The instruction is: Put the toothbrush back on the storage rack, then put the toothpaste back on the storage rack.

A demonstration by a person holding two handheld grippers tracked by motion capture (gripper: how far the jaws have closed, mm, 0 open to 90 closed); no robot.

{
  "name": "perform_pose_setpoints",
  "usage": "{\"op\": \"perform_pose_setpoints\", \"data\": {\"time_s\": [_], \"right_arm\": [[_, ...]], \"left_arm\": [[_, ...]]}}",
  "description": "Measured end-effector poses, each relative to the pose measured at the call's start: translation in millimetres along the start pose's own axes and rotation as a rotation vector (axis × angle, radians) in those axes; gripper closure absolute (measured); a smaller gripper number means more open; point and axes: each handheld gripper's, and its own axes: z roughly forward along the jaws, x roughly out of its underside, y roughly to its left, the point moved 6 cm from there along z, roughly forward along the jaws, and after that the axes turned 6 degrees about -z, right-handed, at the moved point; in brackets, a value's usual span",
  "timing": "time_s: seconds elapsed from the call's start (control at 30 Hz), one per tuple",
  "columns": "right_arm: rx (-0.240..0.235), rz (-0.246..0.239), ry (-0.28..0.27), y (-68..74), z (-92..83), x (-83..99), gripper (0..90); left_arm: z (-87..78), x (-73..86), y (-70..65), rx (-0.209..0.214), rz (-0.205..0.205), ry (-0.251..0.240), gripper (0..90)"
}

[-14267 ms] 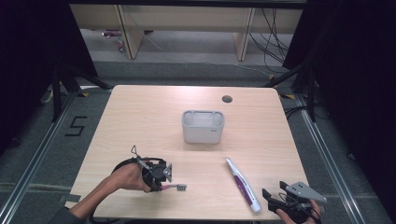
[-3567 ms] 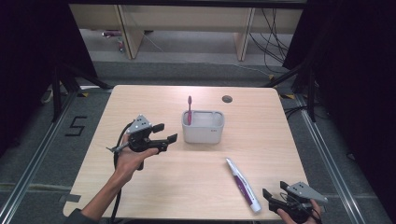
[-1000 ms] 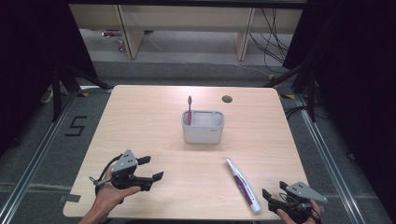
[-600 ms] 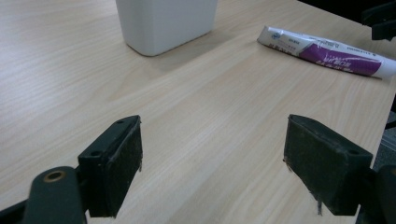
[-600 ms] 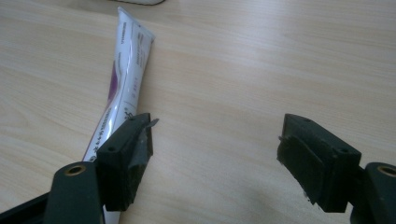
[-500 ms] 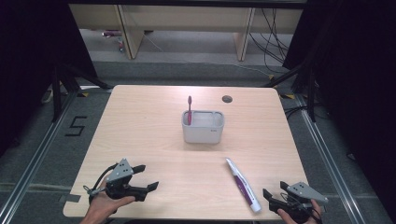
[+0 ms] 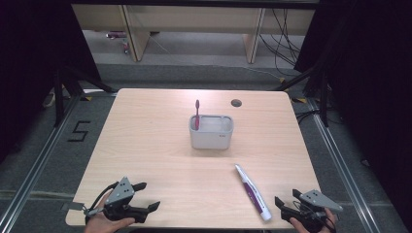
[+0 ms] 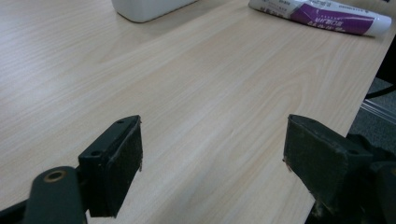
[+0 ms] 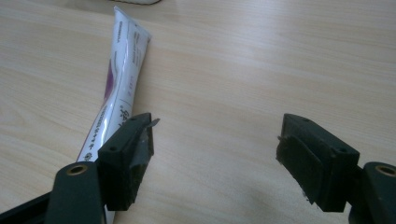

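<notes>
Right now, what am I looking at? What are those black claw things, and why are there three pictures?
A person sits at a wooden table and holds a tool with a two-jawed claw in each hand. The left claw and the right claw are both open and hold nothing. One picture comes from a camera above the table. The other two come from small cameras riding on the claws, looking out between their black jaws. On the table stands a white holder with a pink toothbrush upright in it. A white and purple toothpaste tube lies flat near the right claw, which isn't touching it.
</notes>
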Motion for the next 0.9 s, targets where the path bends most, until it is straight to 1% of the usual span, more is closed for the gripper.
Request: {"op": "perform_pose_setpoints", "data": {"time_s": [0.03, 0.07, 0.1, 0.13, 0.17, 0.23, 0.27, 0.3, 0.33, 0.37, 0.4, 0.43, 0.47, 0.5, 0.53, 0.57, 0.6, 0.63, 0.67, 0.7, 0.73, 0.77, 0.8, 0.83, 0.87, 0.9], "right_arm": [[0.000, -0.005, -0.001, -0.3, 0.1, 0.1, 27.0], [0.000, 0.002, 0.003, 0.3, -0.3, 0.1, 27.1], [-0.001, 0.003, 0.003, 0.3, -0.4, 0.2, 27.1], [-0.001, 0.003, 0.003, 0.2, -0.5, 0.3, 27.1], [-0.010, 0.017, 0.002, 1.5, -0.5, 0.3, 27.0], [-0.008, 0.013, 0.001, 1.1, -0.4, 0.4, 27.0], [-0.005, 0.011, 0.003, 0.8, -0.4, 0.6, 27.1], [-0.004, 0.013, 0.003, 0.7, -0.3, 0.6, 27.1], [-0.003, 0.013, 0.004, 0.6, -0.2, 0.7, 27.1], [-0.004, 0.012, 0.003, 0.7, -0.1, 0.7, 27.0], [0.006, -0.004, 0.001, -1.1, -0.4, 0.5, 27.1], [0.007, -0.002, 0.002, -0.9, -0.2, 0.5, 27.0], [0.006, 0.001, 0.003, -0.4, -0.3, 0.4, 27.1], [-0.005, 0.020, 0.006, 2.0, 0.0, 0.6, 27.0], [-0.008, 0.015, 0.008, 2.2, -0.2, 0.5, 27.1], [-0.006, 0.029, 0.008, 3.3, -0.4, 0.3, 27.1], [-0.006, 0.008, 0.006, 2.5, -0.1, -0.3, 27.0], [-0.008, -0.010, 0.001, 1.7, 0.2, -0.9, 27.0], [-0.004, -0.005, -0.001, 1.6, -0.3, -1.7, 27.0], [-0.020, 0.048, 0.010, 6.6, -1.5, -2.0, 27.0], [-0.023, 0.042, 0.012, 6.8, -1.7, -2.5, 27.1], [-0.011, -0.003, -0.003, 3.9, -0.3, -4.7, 27.0], [-0.017, 0.000, -0.003, 5.6, -0.7, -6.7, 27.0], [-0.035, 0.001, -0.002, 7.7, -0.5, -9.1, 27.0], [-0.038, 0.014, 0.001, 10.0, -1.1, -11.1, 26.8], [-0.053, 0.003, 0.011, 12.1, -0.4, -14.3, 26.2]], "left_arm": [[-1.5, 0.9, -0.5, -0.008, 0.000, 0.008, 19.2], [-2.1, 1.4, -0.1, -0.007, 0.010, 0.007, 19.2], [-2.3, 1.9, -1.6, -0.004, 0.001, -0.001, 19.2], [-3.3, 3.1, -1.4, -0.001, 0.010, 0.010, 19.2], [-3.4, 4.1, -2.6, -0.002, 0.005, 0.006, 19.2], [-3.4, 6.9, -3.5, -0.010, 0.003, 0.005, 19.2], [-3.7, 8.6, -3.4, -0.014, 0.010, 0.011, 19.2], [-4.5, 10.7, -2.2, -0.017, 0.030, 0.031, 19.2], [-4.3, 12.0, -2.4, -0.014, 0.037, 0.031, 19.2], [-4.7, 13.9, -4.0, -0.012, 0.024, 0.040, 19.2], [-4.1, 14.7, -4.1, -0.004, 0.025, 0.035, 19.2], [-4.1, 15.3, -4.5, -0.011, 0.019, 0.029, 19.2], [-4.7, 16.2, -4.2, -0.010, 0.021, 0.039, 19.2], [-4.7, 16.7, -4.6, -0.007, 0.018, 0.037, 19.2], [-5.1, 17.3, -4.1, -0.016, 0.023, 0.042, 19.2], [-5.0, 17.7, -1.6, -0.019, 0.042, 0.046, 19.2], [-3.6, 16.8, -3.8, -0.011, 0.013, 0.020, 19.2], [-4.7, 17.4, -2.7, -0.017, 0.016, 0.036, 19.2], [-4.9, 18.0, -1.7, -0.020, 0.018, 0.045, 19.2], [-4.6, 18.2, -1.7, -0.020, 0.016, 0.042, 19.2], [-4.1, 18.6, -2.2, -0.017, 0.011, 0.037, 19.2], [-4.2, 19.0, -2.3, -0.016, 0.012, 0.042, 19.2], [-3.9, 19.3, -2.2, -0.017, 0.016, 0.043, 19.2], [-4.5, 19.8, -1.6, -0.024, 0.024, 0.052, 19.2], [-4.1, 20.8, -1.5, -0.026, 0.018, 0.058, 19.2], [-3.3, 21.1, -1.6, -0.028, 0.017, 0.057, 19.2]]}}
